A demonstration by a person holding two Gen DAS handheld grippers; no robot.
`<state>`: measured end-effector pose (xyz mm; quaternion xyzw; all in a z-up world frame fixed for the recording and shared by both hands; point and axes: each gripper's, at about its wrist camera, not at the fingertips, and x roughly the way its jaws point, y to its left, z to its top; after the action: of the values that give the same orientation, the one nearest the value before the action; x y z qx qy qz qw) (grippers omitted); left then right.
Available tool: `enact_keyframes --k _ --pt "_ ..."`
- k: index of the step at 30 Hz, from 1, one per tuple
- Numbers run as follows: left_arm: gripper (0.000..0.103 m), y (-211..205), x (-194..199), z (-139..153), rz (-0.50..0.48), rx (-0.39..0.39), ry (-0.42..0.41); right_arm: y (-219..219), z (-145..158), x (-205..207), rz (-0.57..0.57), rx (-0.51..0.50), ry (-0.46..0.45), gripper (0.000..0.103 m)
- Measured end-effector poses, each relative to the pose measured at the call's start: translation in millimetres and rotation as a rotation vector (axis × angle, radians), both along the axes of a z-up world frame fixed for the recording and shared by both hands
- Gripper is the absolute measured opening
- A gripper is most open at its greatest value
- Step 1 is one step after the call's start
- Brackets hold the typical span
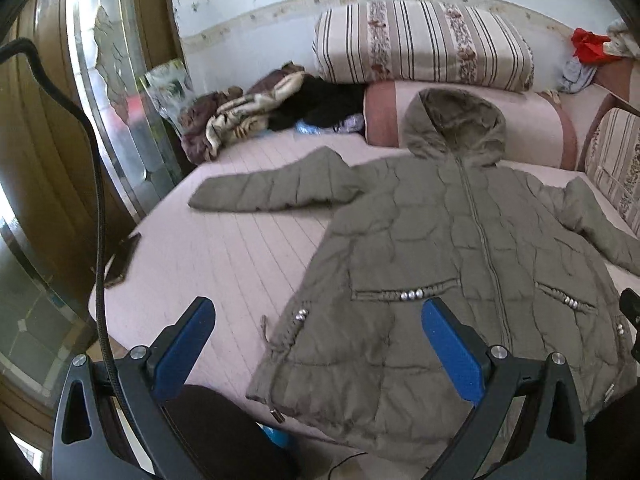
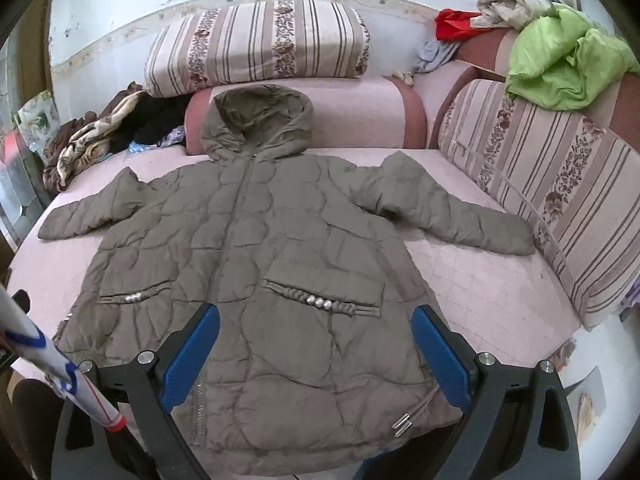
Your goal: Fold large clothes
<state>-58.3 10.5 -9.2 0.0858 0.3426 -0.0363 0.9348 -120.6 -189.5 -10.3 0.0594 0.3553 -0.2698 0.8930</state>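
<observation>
- Olive-green quilted jacket lies zipped and face up on a pink bed sheet, hood toward twelve o'clock and hem toward six, both sleeves spread wide; a layout that likely readies it for folding.
- Left sleeve, seen from the left wrist camera, stretches toward nine o'clock, flat on the sheet and well apart from the body.
- Left gripper hovers over the hem's left corner, jaws apart and empty, probably lining up a first grab.
- Right gripper hangs above the lower right hem, jaws spread wide with nothing clamped between them.
- Striped bolsters line the wall at twelve and three o'clock, boxing in the work area.
- Loose clothes are heaped at ten o'clock, clear of the jacket, and a lime-green garment sits at two o'clock.
</observation>
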Motion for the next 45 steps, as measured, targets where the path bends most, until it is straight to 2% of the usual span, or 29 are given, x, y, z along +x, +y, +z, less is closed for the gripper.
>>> enact_keyframes --k 3,10,21,32,39,45 --pt "0.103 3 4 -4 -0.009 -0.017 0.027 -2 -7 3 0.0 -0.024 0.035 0.099" --pt "0.103 15 17 -16 -0.026 -0.089 0.125 -8 -15 6 -0.001 -0.011 0.079 0.099" --pt "0.103 30 28 -22 0.014 -0.073 0.131 -10 -23 16 0.005 -0.006 0.13 0.099" --pt "0.103 24 34 -26 -0.026 -0.052 0.139 -12 -28 24 0.009 -0.006 0.151 0.099" --pt "0.103 25 42 -24 -0.019 -0.029 0.118 -13 -22 33 0.022 -0.014 0.136 0.099" --pt "0.103 21 53 -27 -0.043 -0.062 0.153 -34 -21 42 -0.018 -0.036 0.128 0.099"
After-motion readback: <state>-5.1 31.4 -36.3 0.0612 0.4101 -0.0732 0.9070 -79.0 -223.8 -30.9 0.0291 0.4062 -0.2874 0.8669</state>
